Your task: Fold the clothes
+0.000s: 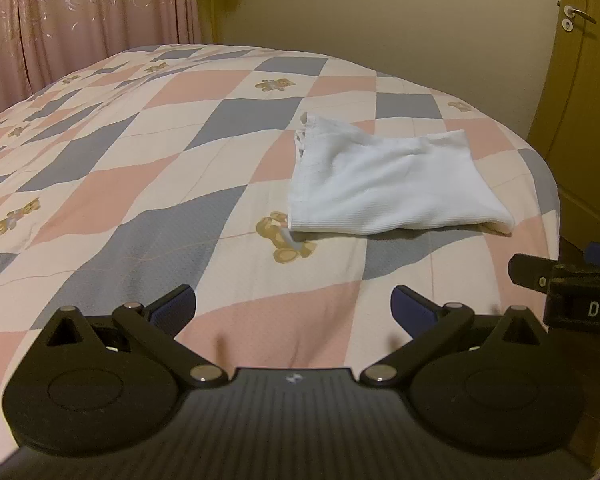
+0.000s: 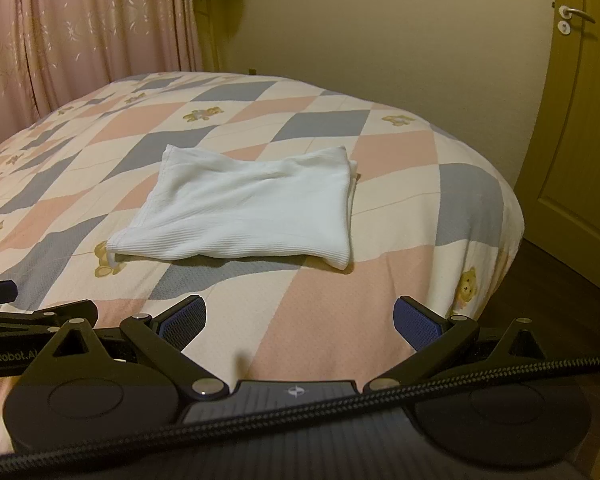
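Observation:
A white ribbed garment point(image 1: 384, 184) lies folded into a rough square on the bed point(image 1: 160, 168), right of centre in the left wrist view. In the right wrist view the same garment point(image 2: 244, 208) sits near the middle, with a small strap poking out at its near left corner. My left gripper point(image 1: 294, 306) hovers open over the near part of the bed, well short of the garment, nothing between its blue pads. My right gripper point(image 2: 300, 320) is open too, also short of the garment and holding nothing. Each gripper shows at the edge of the other's view.
The bed's quilt point(image 2: 380, 300) has pink, grey and cream diamonds with teddy bears. Pink curtains point(image 1: 80, 20) hang at the back left. A yellowish door point(image 2: 572, 120) with a handle stands at the right, beyond the bed's right edge. A braided cable point(image 2: 300, 412) crosses the right gripper's body.

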The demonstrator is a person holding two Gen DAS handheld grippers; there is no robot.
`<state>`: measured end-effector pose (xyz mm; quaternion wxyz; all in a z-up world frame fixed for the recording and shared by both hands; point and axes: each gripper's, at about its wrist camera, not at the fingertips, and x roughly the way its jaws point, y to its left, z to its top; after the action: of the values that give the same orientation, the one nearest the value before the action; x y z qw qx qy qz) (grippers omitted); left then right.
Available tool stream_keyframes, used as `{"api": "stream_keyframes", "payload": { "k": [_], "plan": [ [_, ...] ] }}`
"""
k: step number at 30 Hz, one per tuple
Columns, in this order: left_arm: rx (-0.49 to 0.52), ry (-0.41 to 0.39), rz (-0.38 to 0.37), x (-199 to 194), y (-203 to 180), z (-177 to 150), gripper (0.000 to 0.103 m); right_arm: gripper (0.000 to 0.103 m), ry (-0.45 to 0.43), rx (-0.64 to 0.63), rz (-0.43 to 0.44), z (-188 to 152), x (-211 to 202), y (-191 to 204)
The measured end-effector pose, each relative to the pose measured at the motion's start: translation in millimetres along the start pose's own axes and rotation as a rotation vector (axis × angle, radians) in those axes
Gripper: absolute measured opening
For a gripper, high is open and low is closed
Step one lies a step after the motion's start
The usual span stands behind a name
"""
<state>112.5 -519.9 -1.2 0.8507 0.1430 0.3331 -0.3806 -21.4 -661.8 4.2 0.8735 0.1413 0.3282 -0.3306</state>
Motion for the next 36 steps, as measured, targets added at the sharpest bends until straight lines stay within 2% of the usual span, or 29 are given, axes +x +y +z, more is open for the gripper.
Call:
{"api": "stream_keyframes", "payload": {
  "k": [25,36],
  "plan": [
    [0.009,0.012,-0.005,8.9,1.6,-0.1,0.103,0.103,0.013,-0.007,-0.006,-0.5,6.5,2.6],
    [0.014,0.014,-0.029,33.5,16.4,1.9,0.102,0.103,0.01,0.0,-0.039,1.4,24.2,12.3]
  ]
}}
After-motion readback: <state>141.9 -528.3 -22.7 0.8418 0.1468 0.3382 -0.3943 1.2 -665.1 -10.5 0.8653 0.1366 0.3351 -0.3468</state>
